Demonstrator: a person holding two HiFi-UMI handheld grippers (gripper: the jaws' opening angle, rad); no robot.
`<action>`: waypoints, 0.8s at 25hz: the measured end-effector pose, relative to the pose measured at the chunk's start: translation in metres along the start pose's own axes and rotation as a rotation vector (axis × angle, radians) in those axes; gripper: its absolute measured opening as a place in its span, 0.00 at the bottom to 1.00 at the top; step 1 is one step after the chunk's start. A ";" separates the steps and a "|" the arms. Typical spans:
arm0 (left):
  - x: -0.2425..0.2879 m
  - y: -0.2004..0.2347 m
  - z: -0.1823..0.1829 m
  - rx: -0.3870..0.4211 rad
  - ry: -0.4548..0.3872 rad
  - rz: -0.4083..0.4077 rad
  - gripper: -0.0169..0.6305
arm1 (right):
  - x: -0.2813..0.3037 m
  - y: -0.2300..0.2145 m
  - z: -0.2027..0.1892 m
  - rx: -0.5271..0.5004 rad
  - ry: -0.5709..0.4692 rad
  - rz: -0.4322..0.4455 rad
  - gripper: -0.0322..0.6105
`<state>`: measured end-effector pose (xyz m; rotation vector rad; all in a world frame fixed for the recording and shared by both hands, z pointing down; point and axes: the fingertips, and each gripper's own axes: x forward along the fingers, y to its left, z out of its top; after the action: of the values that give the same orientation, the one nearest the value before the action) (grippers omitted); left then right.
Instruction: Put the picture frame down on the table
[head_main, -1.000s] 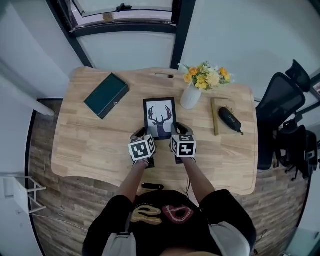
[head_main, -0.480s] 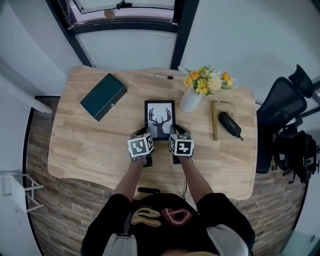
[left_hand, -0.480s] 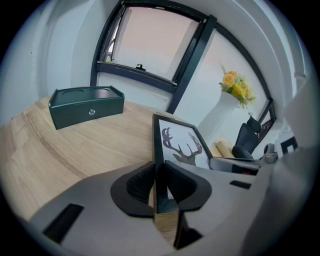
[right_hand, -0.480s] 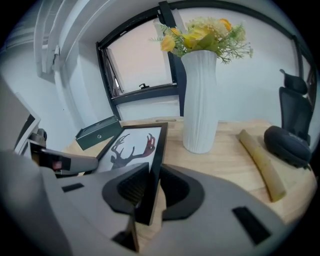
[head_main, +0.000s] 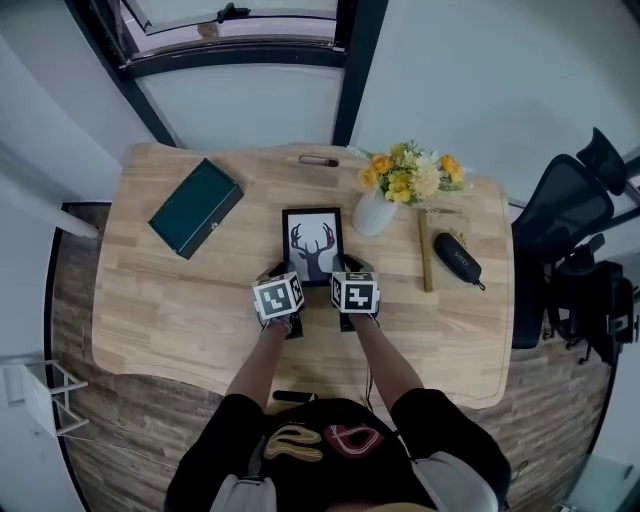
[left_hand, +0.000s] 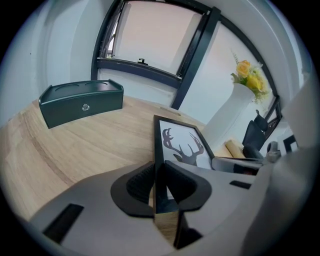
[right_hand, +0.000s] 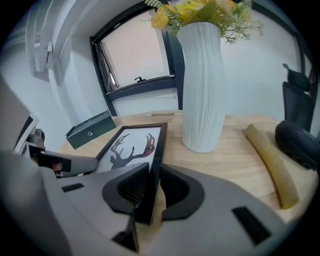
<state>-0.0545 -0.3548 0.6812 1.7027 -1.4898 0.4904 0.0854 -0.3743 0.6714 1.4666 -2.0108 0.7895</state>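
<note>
Since a second ago the picture frame and both grippers have shifted slightly left in the head view. The frame also looks smaller, as if sunk toward the table. The left gripper pinches the frame's left rail and the right gripper its right rail, both close to the near corners. The frame lies face up, nearly flat, mid-table, near the white vase; whether it touches the wood is unclear. The person should lower both sides evenly, settle it flat, then release both together, clear of the vase.
</note>
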 end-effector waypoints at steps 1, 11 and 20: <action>0.002 0.001 0.000 0.000 0.003 0.002 0.14 | 0.003 0.000 -0.001 0.002 0.004 -0.001 0.17; 0.017 0.007 -0.003 0.010 0.040 0.013 0.14 | 0.018 -0.002 -0.006 0.011 0.030 -0.001 0.17; 0.023 0.007 -0.003 0.020 0.051 0.023 0.14 | 0.023 -0.006 -0.008 0.002 0.052 -0.015 0.17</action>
<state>-0.0548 -0.3668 0.7023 1.6786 -1.4739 0.5584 0.0850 -0.3851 0.6936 1.4466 -1.9588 0.8155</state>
